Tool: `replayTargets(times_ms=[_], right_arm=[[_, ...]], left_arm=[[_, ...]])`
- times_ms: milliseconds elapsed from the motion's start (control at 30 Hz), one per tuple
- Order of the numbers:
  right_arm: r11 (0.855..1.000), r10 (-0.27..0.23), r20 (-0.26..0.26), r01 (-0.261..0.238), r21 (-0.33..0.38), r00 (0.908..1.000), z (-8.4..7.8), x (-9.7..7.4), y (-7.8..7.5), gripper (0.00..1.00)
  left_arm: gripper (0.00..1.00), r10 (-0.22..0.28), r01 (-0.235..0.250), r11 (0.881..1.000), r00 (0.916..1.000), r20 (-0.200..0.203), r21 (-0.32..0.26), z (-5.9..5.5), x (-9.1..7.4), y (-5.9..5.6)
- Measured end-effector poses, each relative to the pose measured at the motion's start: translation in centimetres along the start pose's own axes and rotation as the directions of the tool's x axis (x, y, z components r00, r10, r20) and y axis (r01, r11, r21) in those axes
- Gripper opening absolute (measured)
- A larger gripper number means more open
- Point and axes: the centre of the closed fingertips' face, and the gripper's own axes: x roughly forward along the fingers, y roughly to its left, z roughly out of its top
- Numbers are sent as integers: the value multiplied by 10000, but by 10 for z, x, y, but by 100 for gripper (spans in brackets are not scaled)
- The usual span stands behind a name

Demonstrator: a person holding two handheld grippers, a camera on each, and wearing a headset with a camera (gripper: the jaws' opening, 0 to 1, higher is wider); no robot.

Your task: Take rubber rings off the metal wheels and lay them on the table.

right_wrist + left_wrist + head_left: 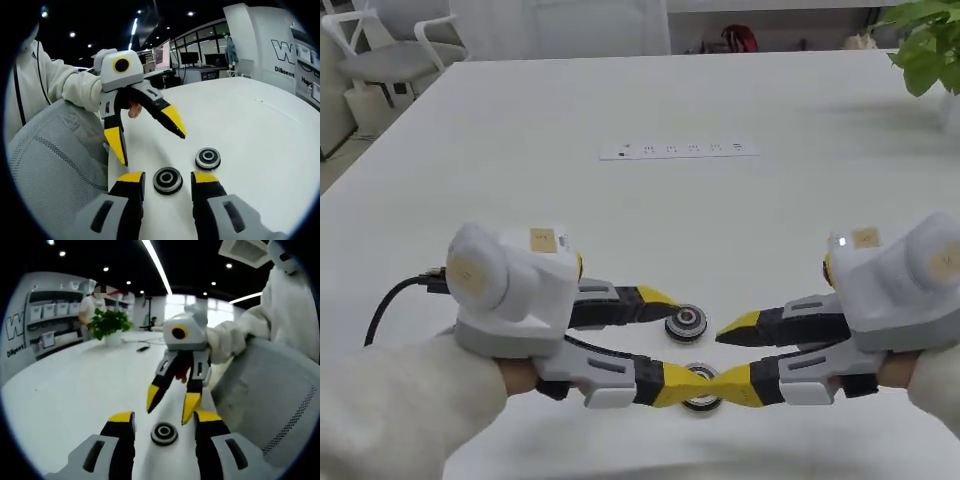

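Head view: the left gripper (pixel 688 343) and the right gripper (pixel 722 360) point at each other over the white worktop (pixel 670 220), both with jaws spread. The first wheel (pixel 701 404) lies under their nearer jaw tips, and the second wheel (pixel 686 321) lies between their farther tips.

Left gripper view: the first wheel, its dark ring on, lies between this gripper's jaws, touching neither.

Right gripper view: the first wheel lies between its jaws. The second lies just past one jaw tip, outside the gap.

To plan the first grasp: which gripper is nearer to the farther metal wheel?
Left. The left gripper has the farther metal wheel between its fingers; the right gripper has it just outside its fingers.
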Motion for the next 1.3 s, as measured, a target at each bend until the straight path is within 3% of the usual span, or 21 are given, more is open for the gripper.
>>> replayTargets(times_ms=[333, 567, 1167, 1300], right_arm=[[9998, 32, -612, -46, -217, 9981, -17, 6, 1, 30], [9995, 44, -883, -71, -306, 9961, -23, 8, 1, 28], [9986, -61, -1208, -3, -528, 9927, -30, 8, -2, 19], [9985, -98, -1207, 31, -553, 9926, -30, 8, -3, 18]], left_arm=[[37, 199, -204, 9996, 9994, -289, -195, -19, 14, 1], [31, 136, -136, 9999, 9968, -790, 2, -35, 18, -1], [21, 235, -218, 9996, 9958, -886, 193, -40, 21, 1], [19, 209, -154, 9982, 9952, -961, 585, -42, 23, -1]])
